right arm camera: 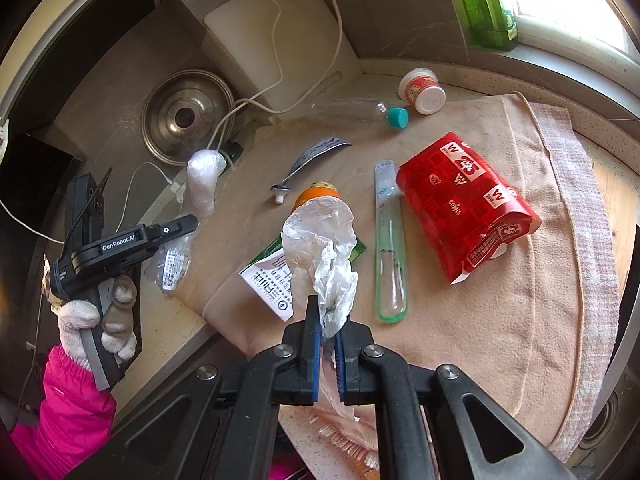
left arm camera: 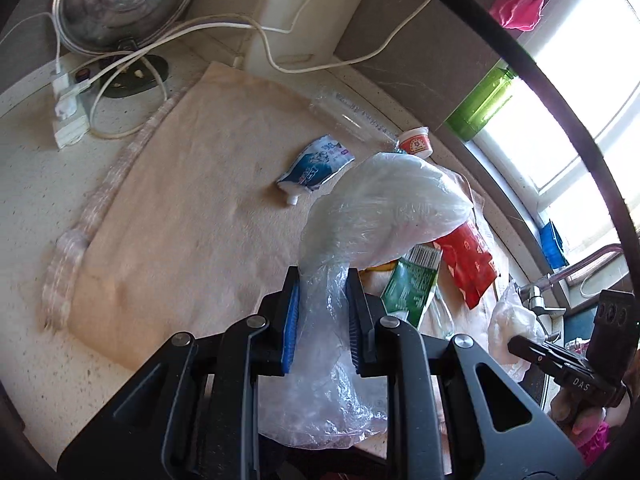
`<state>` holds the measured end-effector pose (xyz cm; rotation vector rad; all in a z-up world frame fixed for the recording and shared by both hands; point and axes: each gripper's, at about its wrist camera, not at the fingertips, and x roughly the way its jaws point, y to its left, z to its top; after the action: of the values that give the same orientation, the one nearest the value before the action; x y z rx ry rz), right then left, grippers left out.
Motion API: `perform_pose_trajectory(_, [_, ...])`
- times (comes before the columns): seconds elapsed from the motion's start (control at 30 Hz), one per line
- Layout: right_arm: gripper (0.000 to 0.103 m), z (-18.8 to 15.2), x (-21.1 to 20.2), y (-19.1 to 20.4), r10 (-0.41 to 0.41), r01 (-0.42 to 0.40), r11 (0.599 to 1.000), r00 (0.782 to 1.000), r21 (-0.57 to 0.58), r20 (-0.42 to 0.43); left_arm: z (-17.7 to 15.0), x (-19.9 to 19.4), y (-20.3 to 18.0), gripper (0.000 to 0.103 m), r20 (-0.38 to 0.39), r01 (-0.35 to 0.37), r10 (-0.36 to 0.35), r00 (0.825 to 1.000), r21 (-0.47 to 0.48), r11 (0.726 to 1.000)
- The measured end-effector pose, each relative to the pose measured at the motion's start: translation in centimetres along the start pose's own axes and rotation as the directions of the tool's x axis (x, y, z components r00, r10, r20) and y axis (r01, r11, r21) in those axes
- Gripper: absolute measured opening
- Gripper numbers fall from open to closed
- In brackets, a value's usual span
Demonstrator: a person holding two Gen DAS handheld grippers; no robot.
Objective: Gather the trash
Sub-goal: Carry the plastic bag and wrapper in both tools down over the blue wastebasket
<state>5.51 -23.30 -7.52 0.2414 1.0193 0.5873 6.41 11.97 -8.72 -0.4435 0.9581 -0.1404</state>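
Observation:
My left gripper (left arm camera: 322, 280) is shut on a clear plastic bag (left arm camera: 384, 204) and holds it above the beige cloth (left arm camera: 180, 208); the same bag shows in the right wrist view (right arm camera: 204, 180) at the left gripper's tip (right arm camera: 192, 222). My right gripper (right arm camera: 328, 316) is shut on a crumpled white wrapper (right arm camera: 320, 236) above the cloth (right arm camera: 460, 320). On the cloth lie a red packet (right arm camera: 468, 200), a clear toothbrush case (right arm camera: 388, 240), a green carton (left arm camera: 412, 284), a blue-white tube (left arm camera: 316, 164), a small white cup (right arm camera: 422, 90), a clear bottle (right arm camera: 360, 110) and an orange (right arm camera: 316, 194).
A steel lid (left arm camera: 124, 0), a power strip (left arm camera: 70, 104) with white cables and a white cutting board (right arm camera: 276, 40) stand at the back. A green bottle (right arm camera: 488, 4) stands on the window sill. A faucet (left arm camera: 560, 284) is at the right. The right gripper shows in the left wrist view (left arm camera: 516, 346).

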Motion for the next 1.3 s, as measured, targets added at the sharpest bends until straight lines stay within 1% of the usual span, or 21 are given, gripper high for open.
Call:
perform_pose_trajectory(0.3, [0.004, -3.4, 1.1, 3.9, 0.032, -0.036, 0.998, 0.998, -0.056, -0.055, -7.3, -3.6, 4.0, 0.02, -0.03, -0.047, 0.045, 0.999, -0.068, 0.997])
perform_pose_trajectory(0.4, [0.004, -4.4, 1.7, 4.9, 0.039, -0.044, 0.996, 0.996, -0.075, -0.075, -9.4, -4.4, 5.1, 0.02, -0.037, -0.07, 0.067, 0.997, -0.087, 0.994])
perform_pose_trajectory(0.5, [0.004, -5.3, 2.5, 5.8, 0.04, -0.049, 0.995, 0.994, -0.088, -0.099, -11.2, -5.0, 6.3, 0.02, -0.046, -0.077, 0.073, 0.996, -0.113, 0.991])
perform_pose_trajectory(0.63, [0.004, -6.4, 3.7, 7.2, 0.046, -0.061, 0.992, 0.99, -0.112, -0.133, -13.7, -5.6, 7.4, 0.02, -0.053, -0.113, 0.108, 0.993, -0.121, 0.986])
perform_pose_trajectory(0.77, [0.004, -7.5, 4.9, 8.7, 0.044, -0.069, 0.987, 0.985, -0.145, -0.166, -16.0, -5.7, 7.9, 0.02, -0.074, -0.151, 0.143, 0.987, -0.113, 0.982])
perform_pose_trajectory(0.97, [0.004, -9.2, 7.0, 10.6, 0.036, -0.082, 0.977, 0.973, -0.196, -0.227, -19.1, -5.3, 8.4, 0.02, -0.095, -0.185, 0.175, 0.98, -0.108, 0.977])
perform_pose_trajectory(1.13, [0.004, -10.4, 9.5, 11.2, 0.015, -0.085, 0.97, 0.957, -0.228, -0.291, -21.2, -4.1, 9.5, 0.02, -0.126, -0.199, 0.182, 0.975, -0.14, 0.97])
perform_pose_trajectory(1.3, [0.004, -11.5, 12.1, 11.6, -0.006, -0.091, 0.96, 0.938, -0.265, -0.345, -23.2, -2.3, 10.8, 0.02, -0.172, -0.228, 0.197, 0.965, -0.179, 0.957])
